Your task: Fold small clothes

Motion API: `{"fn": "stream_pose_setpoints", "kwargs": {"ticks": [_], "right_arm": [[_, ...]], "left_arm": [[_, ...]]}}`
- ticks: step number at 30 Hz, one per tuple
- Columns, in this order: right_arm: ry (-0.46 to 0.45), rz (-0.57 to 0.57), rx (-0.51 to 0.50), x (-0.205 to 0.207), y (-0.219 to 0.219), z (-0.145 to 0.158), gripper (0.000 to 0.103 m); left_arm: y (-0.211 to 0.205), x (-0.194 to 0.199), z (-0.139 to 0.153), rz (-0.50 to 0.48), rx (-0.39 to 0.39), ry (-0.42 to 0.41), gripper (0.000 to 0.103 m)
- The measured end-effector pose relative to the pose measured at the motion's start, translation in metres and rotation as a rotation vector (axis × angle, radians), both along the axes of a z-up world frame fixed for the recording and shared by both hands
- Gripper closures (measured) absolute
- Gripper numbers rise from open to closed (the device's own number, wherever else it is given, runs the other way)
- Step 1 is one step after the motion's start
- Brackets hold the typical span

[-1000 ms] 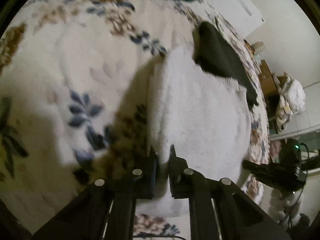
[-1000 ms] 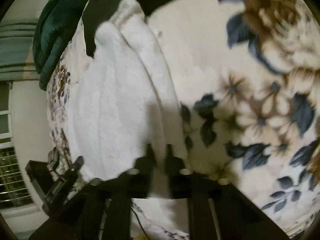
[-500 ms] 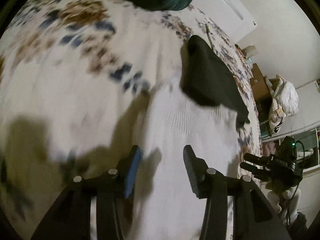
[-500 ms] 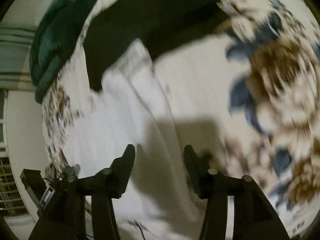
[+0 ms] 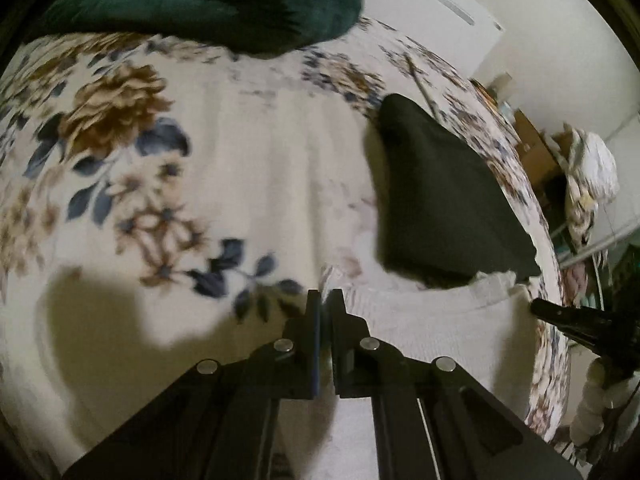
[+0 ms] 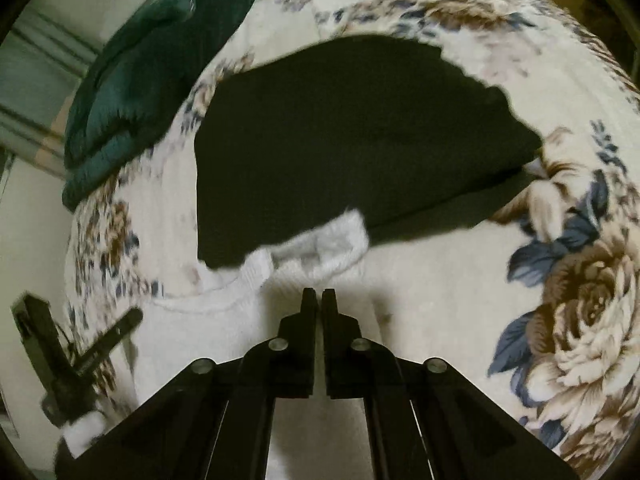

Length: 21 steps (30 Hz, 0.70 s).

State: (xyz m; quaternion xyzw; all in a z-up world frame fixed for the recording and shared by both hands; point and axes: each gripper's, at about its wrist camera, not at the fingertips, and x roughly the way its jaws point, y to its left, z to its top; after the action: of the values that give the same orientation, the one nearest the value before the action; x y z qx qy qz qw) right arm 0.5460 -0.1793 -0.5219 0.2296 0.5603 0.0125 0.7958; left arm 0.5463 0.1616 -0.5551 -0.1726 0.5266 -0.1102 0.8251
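A floral bedspread [image 5: 248, 168], cream with brown blooms and blue leaves, fills most of both views and carries every garment. At its far end lies a bunched dark green plush blanket [image 5: 208, 4]; a white wall [image 5: 560, 40] rises behind it, and cluttered shelving [image 5: 576, 184] stands past the bed's edge in the left wrist view.

A black folded garment [image 6: 352, 136] lies flat on the bedspread, just beyond the grippers. The white knit garment [image 6: 224, 328], the piece being handled, lies nearest the cameras, its ribbed neckline curving along the top edge and touching the black one's near edge. In the right wrist view 1 white corner [image 6: 328, 244] is turned up over the black fabric. The knit is soft and finely ribbed, somewhat blurred.

The left gripper [image 5: 325, 300] has just closed its jaws and they stand together at the white garment's upper left edge; whether cloth is pinched between them cannot be told. The right gripper [image 6: 318, 300] has likewise just closed, jaws together over the white knit below the upturned corner, and a pinch of cloth cannot be confirmed there either. Each gripper shows at the other view's edge.
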Motion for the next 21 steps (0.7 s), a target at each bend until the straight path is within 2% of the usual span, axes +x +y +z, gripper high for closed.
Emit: {"fn": "stream_pose_setpoints", "kwargs": {"ticks": [4, 7, 9, 10, 13, 14, 15, 17, 19, 21], "right_arm": [[-0.002, -0.038, -0.028, 0.005, -0.012, 0.004, 0.102], [0.054, -0.048, -0.130, 0.018, -0.016, -0.015, 0.103], [0.140, -0.045, -0.076, 0.025, -0.020, -0.036, 0.103], [0.168, -0.042, -0.036, 0.025, -0.020, -0.041, 0.103], [0.181, -0.030, 0.025, 0.012, -0.024, -0.037, 0.100], [0.183, -0.010, 0.046, 0.004, -0.024, -0.033, 0.091], [0.186, 0.014, 0.080, -0.010, -0.025, -0.029, 0.072], [0.188, 0.019, 0.104, -0.040, -0.029, -0.024, 0.051], [0.205, 0.048, 0.147, -0.073, -0.028, -0.023, 0.051], [0.235, 0.085, 0.167, -0.109, -0.024, -0.027, 0.051]], "left_arm": [[0.009, 0.008, -0.015, 0.033, -0.020, 0.037, 0.101], [0.004, 0.014, -0.044, 0.010, 0.002, 0.114, 0.100], [0.002, 0.011, -0.051, -0.005, -0.022, 0.145, 0.100], [0.004, 0.006, -0.045, -0.015, -0.048, 0.135, 0.099], [0.019, -0.010, -0.024, 0.003, -0.116, 0.118, 0.094], [0.027, -0.021, -0.016, 0.019, -0.136, 0.112, 0.088], [0.034, -0.032, -0.009, 0.034, -0.146, 0.102, 0.081], [0.050, -0.064, 0.003, 0.058, -0.180, 0.089, 0.073], [0.057, -0.099, 0.009, 0.063, -0.215, 0.093, 0.070], [0.056, -0.131, 0.010, 0.050, -0.218, 0.119, 0.070]]}}
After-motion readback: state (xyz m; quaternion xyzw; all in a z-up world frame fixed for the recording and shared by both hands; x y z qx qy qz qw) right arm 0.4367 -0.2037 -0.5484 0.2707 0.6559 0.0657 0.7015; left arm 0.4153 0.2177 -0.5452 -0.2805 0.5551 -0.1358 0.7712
